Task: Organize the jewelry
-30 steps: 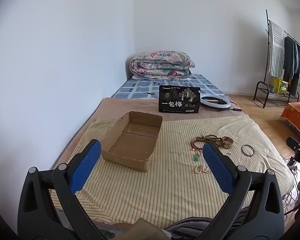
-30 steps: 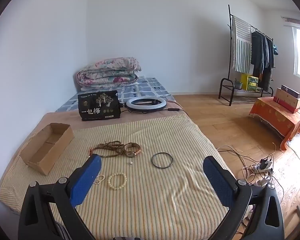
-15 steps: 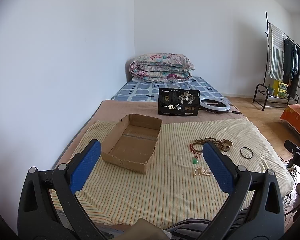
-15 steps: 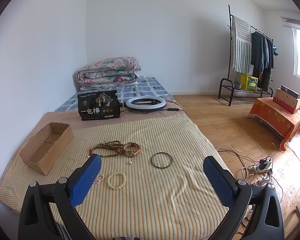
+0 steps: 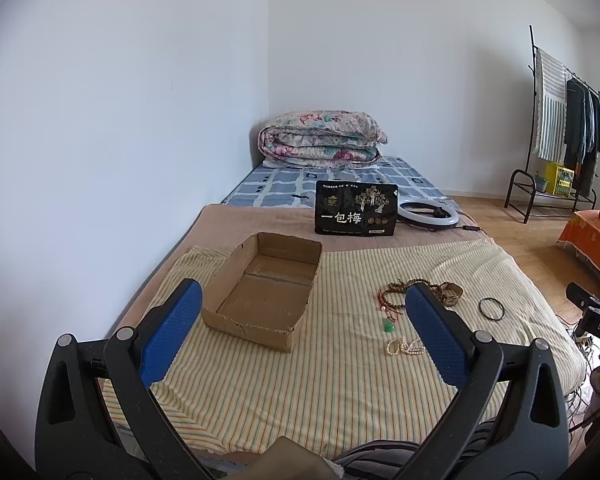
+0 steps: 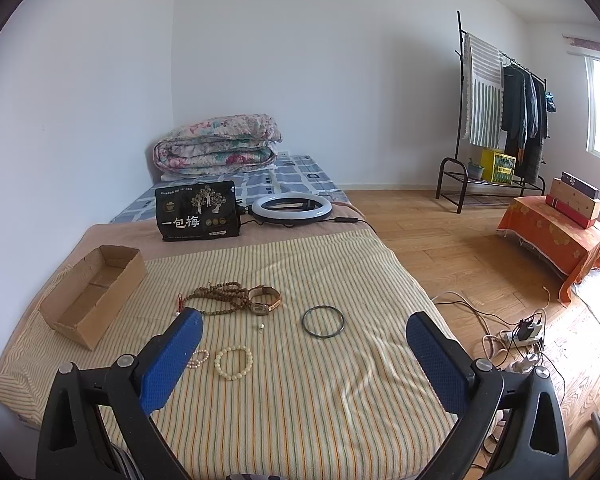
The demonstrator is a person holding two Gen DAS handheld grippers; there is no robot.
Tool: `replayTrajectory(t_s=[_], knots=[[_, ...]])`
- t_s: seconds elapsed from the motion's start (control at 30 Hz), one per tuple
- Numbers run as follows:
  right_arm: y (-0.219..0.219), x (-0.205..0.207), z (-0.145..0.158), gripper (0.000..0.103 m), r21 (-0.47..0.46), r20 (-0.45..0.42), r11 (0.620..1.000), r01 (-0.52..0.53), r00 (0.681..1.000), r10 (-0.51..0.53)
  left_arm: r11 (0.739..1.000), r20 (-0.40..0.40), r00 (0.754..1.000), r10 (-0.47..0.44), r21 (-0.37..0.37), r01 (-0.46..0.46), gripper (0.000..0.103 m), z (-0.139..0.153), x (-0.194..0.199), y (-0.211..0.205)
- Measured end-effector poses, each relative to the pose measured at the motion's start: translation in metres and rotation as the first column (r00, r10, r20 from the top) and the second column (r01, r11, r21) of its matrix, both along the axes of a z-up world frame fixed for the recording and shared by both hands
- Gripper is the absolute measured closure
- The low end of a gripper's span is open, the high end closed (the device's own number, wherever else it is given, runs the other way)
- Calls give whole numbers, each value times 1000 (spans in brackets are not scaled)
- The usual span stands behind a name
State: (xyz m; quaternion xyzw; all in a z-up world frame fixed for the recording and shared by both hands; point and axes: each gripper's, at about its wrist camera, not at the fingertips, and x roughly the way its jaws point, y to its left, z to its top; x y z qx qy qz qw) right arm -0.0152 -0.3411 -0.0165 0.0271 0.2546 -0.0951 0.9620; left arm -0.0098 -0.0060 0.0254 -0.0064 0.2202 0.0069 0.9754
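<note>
Both grippers hang above the near edge of the bed, and nothing is picked up yet: the left gripper (image 5: 302, 334) has its blue pads spread wide on empty air, and the right gripper (image 6: 304, 360) is likewise released, nothing between its fingers. This reads as the opening step, the approach, with every piece of jewelry lying loose on the striped sheet (image 6: 300, 420). The cardboard box (image 5: 266, 288) sits bare inside at about ten o'clock from the cluster in the right wrist view, well apart from it, and I judge it the likely destination. Count them off: one long string of brown prayer beads (image 6: 220, 298) at the far side, one wristwatch (image 6: 265, 300) touching its three o'clock end, one dark bangle (image 6: 323, 321) lying alone toward three o'clock, one cream bead bracelet (image 6: 233, 362) nearest the camera, one small pearl bracelet (image 6: 199, 358) just beside it at nine o'clock and partly hidden by the left finger, and one tiny pale bead (image 6: 262, 326) between watch and bracelet. The left wrist view adds one green pendant (image 5: 388, 326) by a red cord. One box, then, and seven pieces by my count. The next move calls for a descent onto one piece with the jaws narrowed first; the cream bracelet, at twelve o'clock from the right gripper, looks the easiest.
</note>
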Motion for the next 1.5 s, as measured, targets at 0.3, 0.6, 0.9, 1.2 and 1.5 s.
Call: replayTrajectory(t_s=[0.3, 0.6, 0.9, 1.2, 1.5], knots=[[1, 2, 1, 0, -4, -6, 1000, -2, 1000, 2, 1000, 4, 1000, 0, -1, 0, 0, -2, -2, 1], [2, 3, 0, 0, -9, -6, 1000, -4, 1000, 4, 1000, 2, 1000, -2, 0, 2, 0, -1, -1, 0], [3, 3, -1, 0, -10, -10, 1000, -4, 1000, 3, 1000, 2, 1000, -1, 0, 1, 0, -1, -2, -1], [3, 4, -3, 0, -12, -12, 1000, -2, 1000, 2, 1000, 2, 1000, -2, -2, 2, 0, -1, -2, -1], [2, 4, -7, 0, -10, -19, 1000, -1, 1000, 1, 1000, -6, 1000, -5, -3, 5, 0, -4, -2, -5]])
